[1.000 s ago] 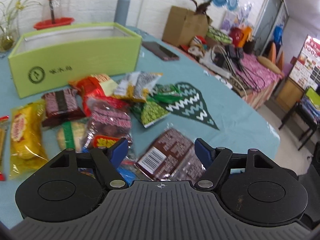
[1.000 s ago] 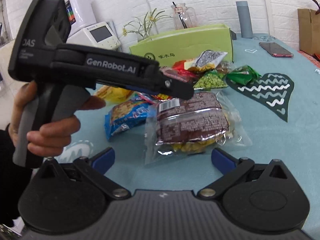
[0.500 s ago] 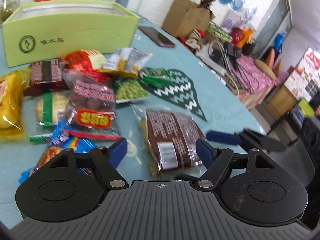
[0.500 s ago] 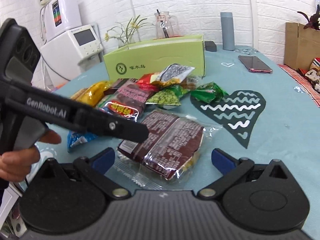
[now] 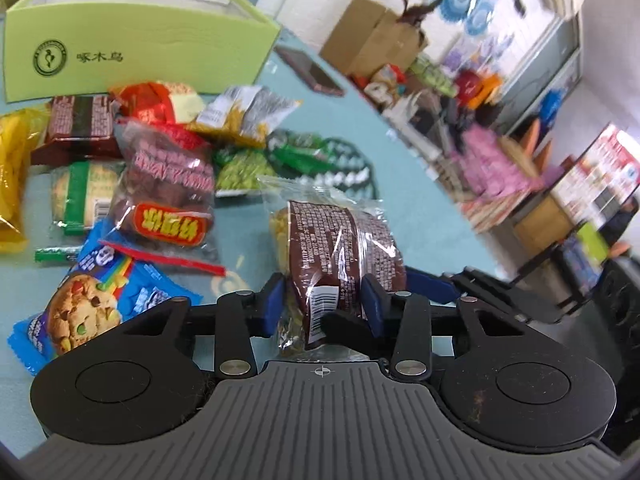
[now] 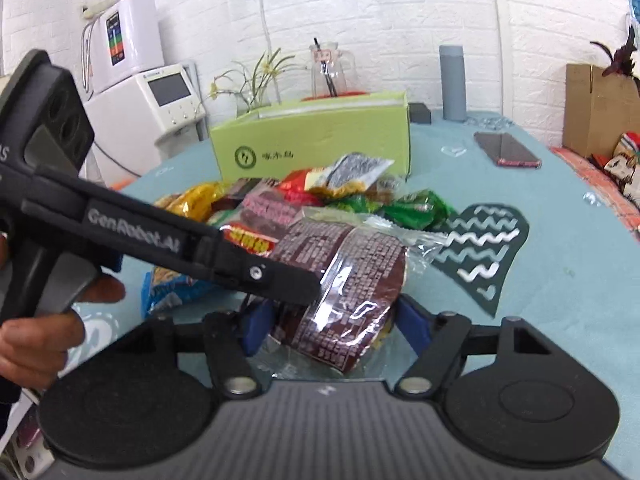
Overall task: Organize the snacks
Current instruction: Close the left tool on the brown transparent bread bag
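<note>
From the left wrist view, the left gripper (image 5: pixel 322 306) is clamped on the brown snack pack (image 5: pixel 340 240), which stands on edge just above the teal table (image 5: pixel 400 152), near the heap of other snacks (image 5: pixel 160 168).

From the right wrist view, the right gripper (image 6: pixel 332 326) pinches the same pack from the other side. This looks like the pickup; next it likely needs carrying to the green box (image 6: pixel 320 140), and one claw may have to let go.
</note>
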Tool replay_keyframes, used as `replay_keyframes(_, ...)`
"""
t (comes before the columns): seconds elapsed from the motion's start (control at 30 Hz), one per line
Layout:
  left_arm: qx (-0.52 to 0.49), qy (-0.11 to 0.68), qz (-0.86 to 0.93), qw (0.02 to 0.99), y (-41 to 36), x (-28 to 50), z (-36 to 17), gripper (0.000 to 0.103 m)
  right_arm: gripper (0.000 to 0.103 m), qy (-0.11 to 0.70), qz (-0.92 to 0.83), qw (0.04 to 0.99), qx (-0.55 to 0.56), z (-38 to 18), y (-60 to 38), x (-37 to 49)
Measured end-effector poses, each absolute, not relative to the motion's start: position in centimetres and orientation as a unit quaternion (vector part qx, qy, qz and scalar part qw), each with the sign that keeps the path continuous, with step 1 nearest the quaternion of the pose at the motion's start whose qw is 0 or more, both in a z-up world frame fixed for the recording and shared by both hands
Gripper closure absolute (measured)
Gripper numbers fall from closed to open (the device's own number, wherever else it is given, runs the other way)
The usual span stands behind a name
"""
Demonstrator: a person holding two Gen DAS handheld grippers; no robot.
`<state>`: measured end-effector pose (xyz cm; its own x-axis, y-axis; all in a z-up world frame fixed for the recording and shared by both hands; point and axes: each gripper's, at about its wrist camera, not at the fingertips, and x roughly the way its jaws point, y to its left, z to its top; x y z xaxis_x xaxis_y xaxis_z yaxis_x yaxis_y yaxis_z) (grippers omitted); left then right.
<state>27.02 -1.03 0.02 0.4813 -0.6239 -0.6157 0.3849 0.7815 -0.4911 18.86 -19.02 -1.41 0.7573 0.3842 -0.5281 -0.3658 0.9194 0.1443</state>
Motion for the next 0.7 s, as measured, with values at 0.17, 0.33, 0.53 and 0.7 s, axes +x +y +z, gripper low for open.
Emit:
replay_keyframes(0.17, -0.148, 0.421, -0.289, 0.847, -0.5, 27.9, -0.6, 0.082, 0.023, 0.298, 0.196, 0.934, 0.025, -2.3, -18.3, 20.2)
replay_keyframes(0.33, -0.164, 0.430, -0.293, 0.838, -0.1, 28.3, -1.7, 0.067, 0.012, 0.314, 0.190, 0.930, 0.024, -3.0, -19.1, 20.5)
replay_keyframes(0.53, -0.131, 0.409, -0.284, 0.857, -0.2, 27.5, -1.2, 0.049, 0.011, 0.316, 0.195, 0.928, 0.005, -3.5, -19.5, 19.8)
replay_keyframes(0.7, -0.117, 0.414, -0.284, 0.857, -2.0, 27.3, -1.6, 0.077, 0.021, 0.301, 0.204, 0.931, -0.025, -3.6, -17.4, 20.1)
